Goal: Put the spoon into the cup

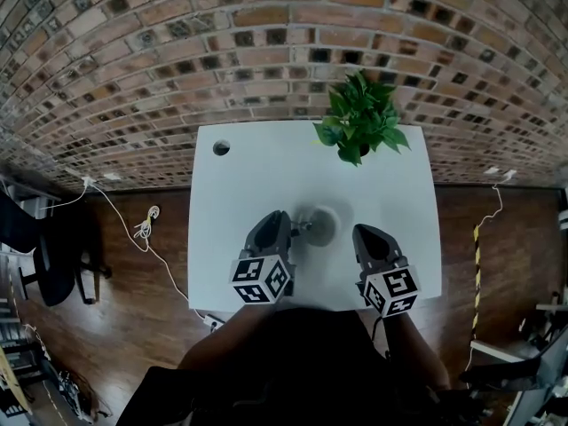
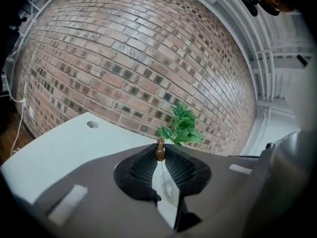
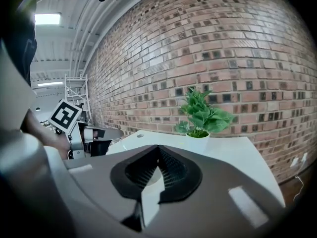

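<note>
A slim spoon with a rounded brown end (image 2: 160, 151) is pinched between the narrowly parted fingers of the left gripper (image 1: 291, 227), with its brown end poking out past their tips. It sits just beside a pale round cup (image 1: 321, 226) standing on the white surface (image 1: 248, 176). The right gripper (image 3: 158, 150) is on the cup's other side, its fingers closed together on nothing. Farther back a green potted plant (image 1: 359, 118) stands by the brick wall (image 1: 266, 43).

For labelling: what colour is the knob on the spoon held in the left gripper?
Brown. The spoon's knob shows best in the left gripper view.
</note>
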A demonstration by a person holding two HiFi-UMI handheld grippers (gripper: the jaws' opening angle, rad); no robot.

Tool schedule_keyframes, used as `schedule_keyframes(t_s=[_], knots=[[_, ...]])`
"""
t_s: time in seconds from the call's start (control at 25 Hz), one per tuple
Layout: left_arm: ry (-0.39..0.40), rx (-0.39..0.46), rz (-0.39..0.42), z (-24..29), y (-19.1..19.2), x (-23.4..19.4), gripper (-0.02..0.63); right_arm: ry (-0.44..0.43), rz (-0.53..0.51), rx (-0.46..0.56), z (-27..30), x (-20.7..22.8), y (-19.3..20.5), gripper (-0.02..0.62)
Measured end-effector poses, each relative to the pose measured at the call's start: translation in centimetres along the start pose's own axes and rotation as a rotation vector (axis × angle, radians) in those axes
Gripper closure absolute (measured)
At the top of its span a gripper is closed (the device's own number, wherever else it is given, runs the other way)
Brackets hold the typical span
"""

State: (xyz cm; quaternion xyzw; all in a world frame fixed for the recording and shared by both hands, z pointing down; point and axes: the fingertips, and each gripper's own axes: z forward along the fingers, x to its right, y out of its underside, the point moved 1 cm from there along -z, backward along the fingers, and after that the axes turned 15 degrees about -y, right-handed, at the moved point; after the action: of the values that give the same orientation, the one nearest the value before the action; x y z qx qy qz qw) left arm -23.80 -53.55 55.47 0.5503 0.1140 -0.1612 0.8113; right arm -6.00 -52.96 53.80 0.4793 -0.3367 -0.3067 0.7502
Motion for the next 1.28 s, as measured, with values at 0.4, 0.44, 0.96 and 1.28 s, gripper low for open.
schedule_keyframes(t_s=[0.4,0.44,0.96,1.28], knots=[[-0.033,-0.053,0.080,2.0,3.3,0.8,0.565,0.006,0.053,-0.006,1.7,1.5,2.3,0.589],[-0.033,-0.059,0.095,2.1,3.6,1.0,0.565,0.003,0.053,-0.006,1.8,1.5,2.3,0.589],[-0.022,-0.136,0.202,2.3,6.8,1.8,0.563,0.018,0.080,-0.010,1.6,1.9,3.7,0.589],[-0.008,-0.130,0.251,2.2,7.2,1.7,0.561,0.007,0.080,-0.007,1.7,1.3,3.2,0.589]])
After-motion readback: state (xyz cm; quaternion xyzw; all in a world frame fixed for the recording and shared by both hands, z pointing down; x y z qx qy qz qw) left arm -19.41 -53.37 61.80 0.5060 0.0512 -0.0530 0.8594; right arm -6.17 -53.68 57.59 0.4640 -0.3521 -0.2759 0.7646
